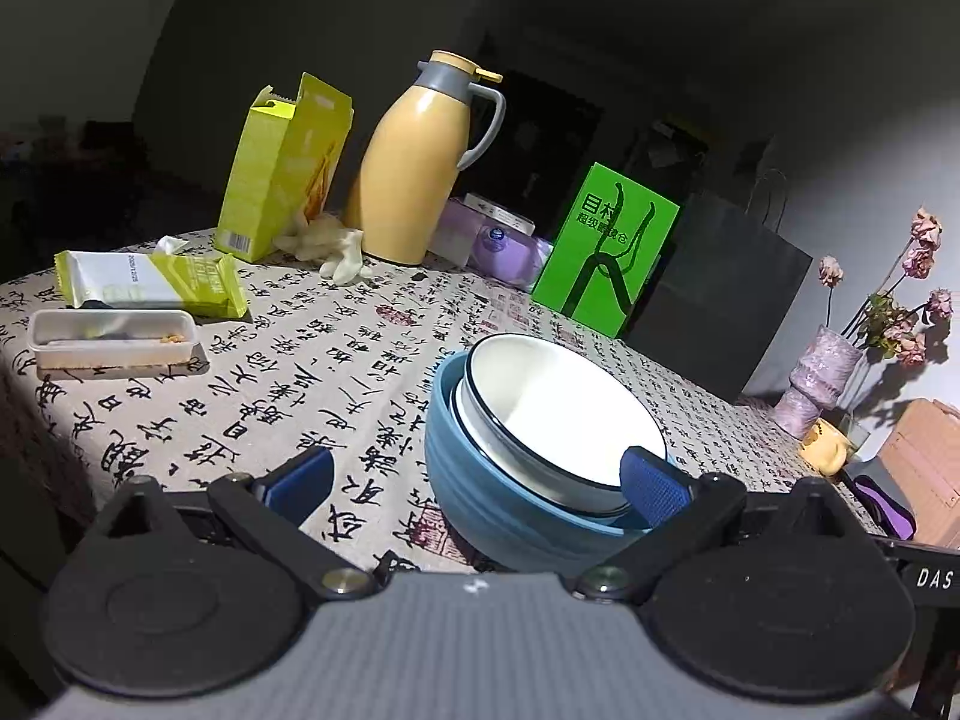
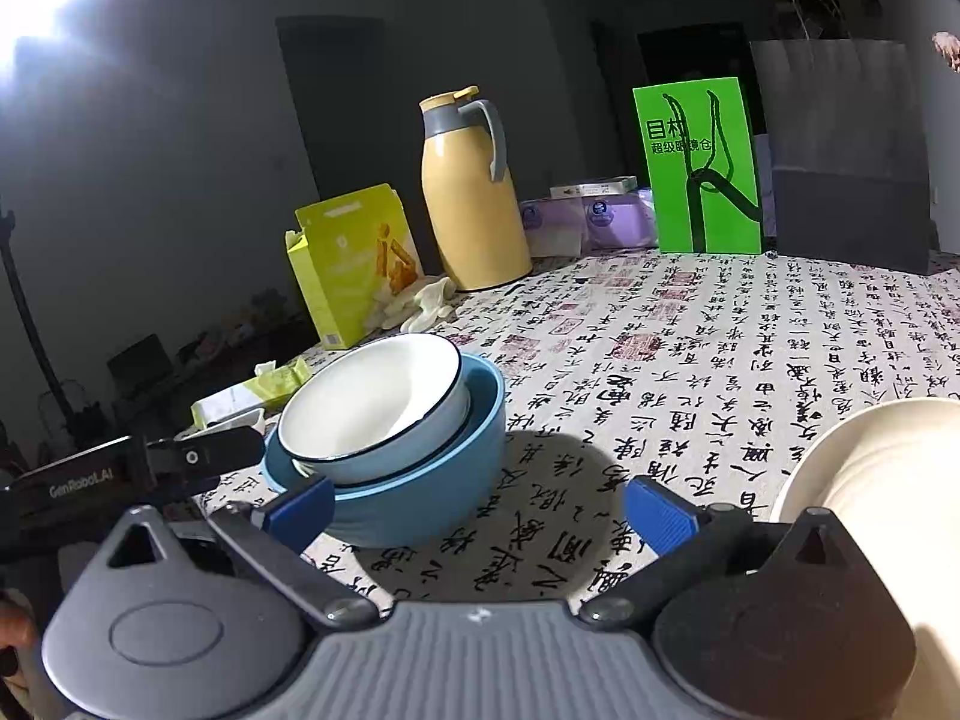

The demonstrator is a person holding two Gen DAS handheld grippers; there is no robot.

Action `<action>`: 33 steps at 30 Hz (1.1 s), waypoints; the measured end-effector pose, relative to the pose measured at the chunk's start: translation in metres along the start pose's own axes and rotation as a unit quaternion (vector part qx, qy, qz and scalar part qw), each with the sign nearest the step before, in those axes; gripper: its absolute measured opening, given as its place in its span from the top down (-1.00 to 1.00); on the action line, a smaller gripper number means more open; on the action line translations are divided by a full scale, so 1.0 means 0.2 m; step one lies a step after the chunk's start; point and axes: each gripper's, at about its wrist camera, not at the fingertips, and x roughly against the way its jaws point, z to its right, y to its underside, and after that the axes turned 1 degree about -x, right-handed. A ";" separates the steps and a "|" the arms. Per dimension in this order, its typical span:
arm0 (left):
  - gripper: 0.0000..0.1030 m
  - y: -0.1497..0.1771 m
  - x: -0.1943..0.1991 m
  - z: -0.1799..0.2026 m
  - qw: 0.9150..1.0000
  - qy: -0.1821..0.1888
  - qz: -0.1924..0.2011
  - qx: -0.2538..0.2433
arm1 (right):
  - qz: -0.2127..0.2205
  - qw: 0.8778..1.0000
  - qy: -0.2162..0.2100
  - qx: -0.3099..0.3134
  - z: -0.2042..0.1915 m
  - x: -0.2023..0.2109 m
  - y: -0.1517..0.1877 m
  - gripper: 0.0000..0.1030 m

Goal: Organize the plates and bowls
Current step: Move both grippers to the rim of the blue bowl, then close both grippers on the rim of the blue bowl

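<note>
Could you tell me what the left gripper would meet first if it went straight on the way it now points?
Most likely the blue bowl holding the white bowls: it sits just ahead of the open left gripper, toward its right finger, though depth is unclear.

Left tool (image 1: 477, 483) jaws spread wide, right tool (image 2: 480, 507) likewise, both low

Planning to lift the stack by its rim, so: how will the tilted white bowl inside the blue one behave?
The white bowl sits tilted in the blue bowl, so it will probably shift or clink. Its surface looks glossy, likely slippery, and seemingly ceramic, thus chippable.
</note>
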 end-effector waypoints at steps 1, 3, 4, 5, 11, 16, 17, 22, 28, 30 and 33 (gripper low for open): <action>-1.00 0.00 0.00 0.00 1.000 0.000 0.000 0.000 | -0.002 1.000 0.000 -0.002 0.00 -0.01 0.00 -1.00; -1.00 -0.01 -0.01 -0.01 1.000 -0.001 0.002 0.001 | -0.008 1.000 0.001 -0.008 0.02 -0.02 -0.02 -1.00; -1.00 -0.02 -0.02 -0.01 1.000 -0.003 0.003 0.001 | -0.014 1.000 0.005 -0.010 0.02 -0.03 -0.02 -1.00; -1.00 -0.04 -0.02 -0.02 1.000 -0.006 0.004 0.001 | -0.021 1.000 0.009 -0.011 0.02 -0.04 -0.03 -1.00; -1.00 -0.11 -0.04 -0.02 1.000 -0.012 0.006 -0.009 | -0.031 0.999 -0.007 -0.037 0.07 -0.08 -0.11 -1.00; -1.00 -0.16 -0.09 -0.03 1.000 -0.008 -0.004 -0.010 | -0.043 0.998 -0.006 -0.052 0.08 -0.12 -0.17 -1.00; -1.00 -0.17 -0.10 -0.03 1.000 -0.008 -0.006 -0.010 | -0.046 0.997 -0.006 -0.053 0.08 -0.14 -0.18 -1.00; -1.00 -0.22 -0.18 -0.05 0.999 -0.012 -0.030 -0.002 | -0.057 0.996 -0.010 -0.061 0.08 -0.20 -0.23 -1.00; -1.00 -0.25 -0.28 -0.07 0.997 -0.024 -0.070 0.014 | -0.080 0.995 -0.011 -0.064 0.04 -0.30 -0.28 -1.00; -1.00 -0.25 -0.32 -0.08 0.996 -0.026 -0.085 0.018 | -0.092 0.994 -0.010 -0.065 0.03 -0.34 -0.29 -1.00; -1.00 -0.25 -0.37 -0.09 0.994 -0.026 -0.107 0.029 | -0.114 0.991 -0.004 -0.070 0.02 -0.40 -0.28 -0.98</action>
